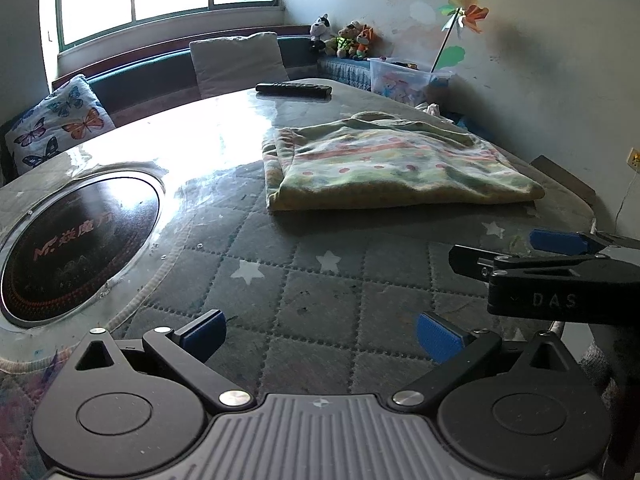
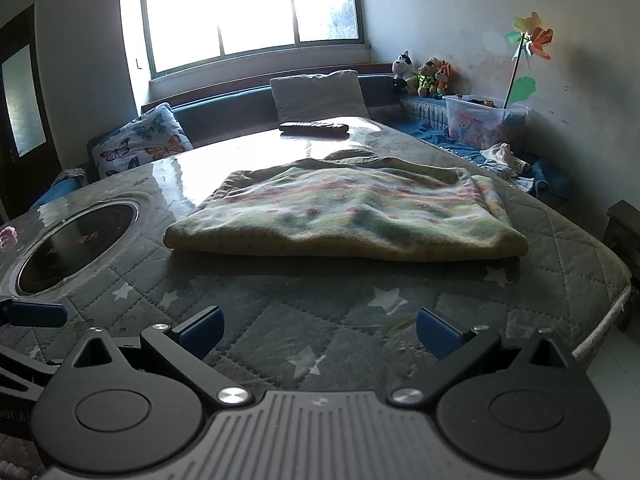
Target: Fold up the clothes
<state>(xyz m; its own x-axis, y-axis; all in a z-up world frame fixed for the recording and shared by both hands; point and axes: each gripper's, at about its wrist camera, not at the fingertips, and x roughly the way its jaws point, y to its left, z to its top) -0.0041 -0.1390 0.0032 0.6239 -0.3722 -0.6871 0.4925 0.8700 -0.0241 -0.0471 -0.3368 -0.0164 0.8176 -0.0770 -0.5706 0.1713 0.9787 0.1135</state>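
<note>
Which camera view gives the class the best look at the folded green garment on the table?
The right wrist view: the folded green garment lies centred ahead of the open right gripper, its whole front fold visible. The left wrist view shows it off to the right and at an angle.

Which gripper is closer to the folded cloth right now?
Right, though not by much. The right gripper faces the cloth head-on across bare table; the left gripper sits back and to the cloth's left. Both are open, touching nothing.
</note>
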